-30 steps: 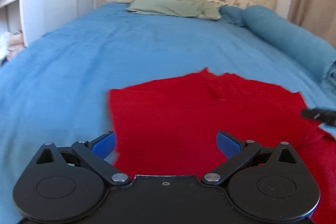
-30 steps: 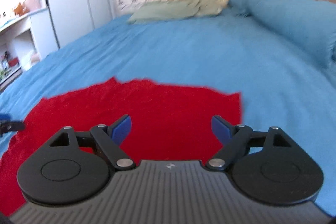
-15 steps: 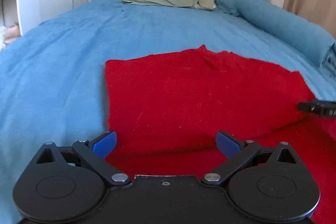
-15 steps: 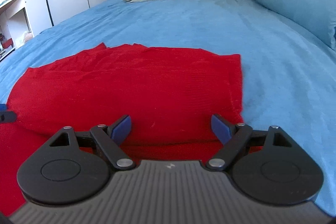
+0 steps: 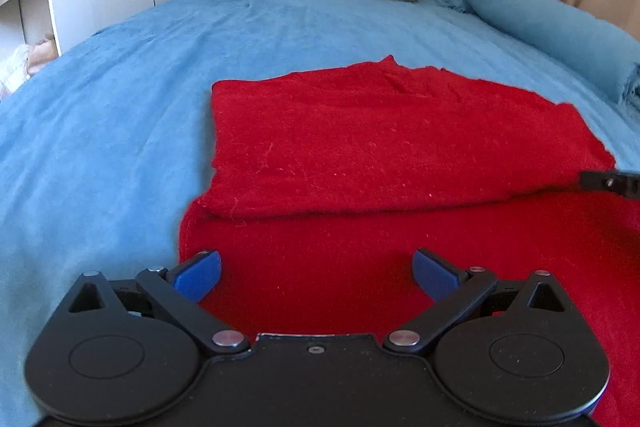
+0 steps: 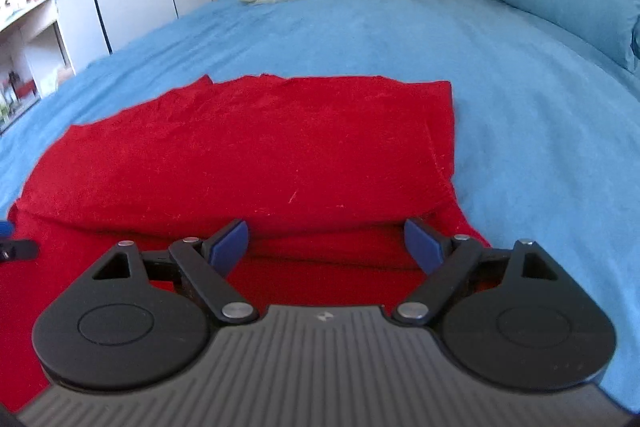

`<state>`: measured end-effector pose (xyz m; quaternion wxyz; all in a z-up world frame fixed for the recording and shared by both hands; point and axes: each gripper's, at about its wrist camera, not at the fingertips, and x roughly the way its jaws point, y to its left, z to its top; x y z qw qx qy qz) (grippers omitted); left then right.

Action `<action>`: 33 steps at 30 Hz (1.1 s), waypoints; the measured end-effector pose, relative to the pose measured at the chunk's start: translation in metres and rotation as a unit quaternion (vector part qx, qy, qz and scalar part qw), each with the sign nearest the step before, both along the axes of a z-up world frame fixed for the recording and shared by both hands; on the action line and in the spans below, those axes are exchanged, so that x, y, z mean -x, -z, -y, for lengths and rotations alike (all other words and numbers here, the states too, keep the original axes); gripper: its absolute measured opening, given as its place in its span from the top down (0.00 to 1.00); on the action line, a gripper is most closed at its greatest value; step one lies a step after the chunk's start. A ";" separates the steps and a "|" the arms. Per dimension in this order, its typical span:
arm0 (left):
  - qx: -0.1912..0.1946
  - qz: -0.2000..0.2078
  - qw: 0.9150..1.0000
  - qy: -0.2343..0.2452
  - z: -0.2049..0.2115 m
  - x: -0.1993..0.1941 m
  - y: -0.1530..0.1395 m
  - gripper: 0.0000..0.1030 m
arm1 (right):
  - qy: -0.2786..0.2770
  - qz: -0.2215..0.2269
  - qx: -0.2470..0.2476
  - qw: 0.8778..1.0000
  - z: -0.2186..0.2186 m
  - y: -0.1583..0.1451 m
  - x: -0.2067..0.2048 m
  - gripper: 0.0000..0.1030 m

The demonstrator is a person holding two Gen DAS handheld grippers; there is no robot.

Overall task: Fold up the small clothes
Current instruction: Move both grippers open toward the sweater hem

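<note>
Red knit garment [image 5: 400, 155]: far half lies folded over the near half.
Left gripper [image 5: 316, 269]: spread, empty.
Right gripper [image 6: 326, 241]: spread, empty.
Next: probably grasp an edge for another fold.

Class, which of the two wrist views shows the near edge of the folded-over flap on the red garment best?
The left wrist view. There the flap edge of the red garment runs unbroken across the picture, well ahead of the open left gripper. In the right wrist view, the open right gripper covers part of that edge.
</note>
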<state>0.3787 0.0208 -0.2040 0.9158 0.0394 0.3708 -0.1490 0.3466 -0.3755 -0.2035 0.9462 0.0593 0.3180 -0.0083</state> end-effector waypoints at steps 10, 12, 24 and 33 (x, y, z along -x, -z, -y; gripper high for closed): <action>-0.027 0.004 0.999 -0.024 -0.012 0.074 -0.100 0.00 | -0.018 0.077 -0.014 0.997 0.008 -0.101 0.091 0.02; -0.006 -0.017 1.000 -0.017 -0.022 0.102 -0.121 0.00 | -0.024 0.077 -0.012 0.997 0.011 -0.127 0.123 0.02; 0.081 -0.138 0.986 -0.034 -0.098 0.227 -0.088 0.00 | -0.020 -0.026 -0.024 0.999 0.022 -0.136 0.298 0.02; 0.117 -0.179 0.976 -0.047 -0.110 0.239 -0.050 0.14 | 0.012 -0.092 -0.064 0.994 0.018 -0.079 0.337 0.03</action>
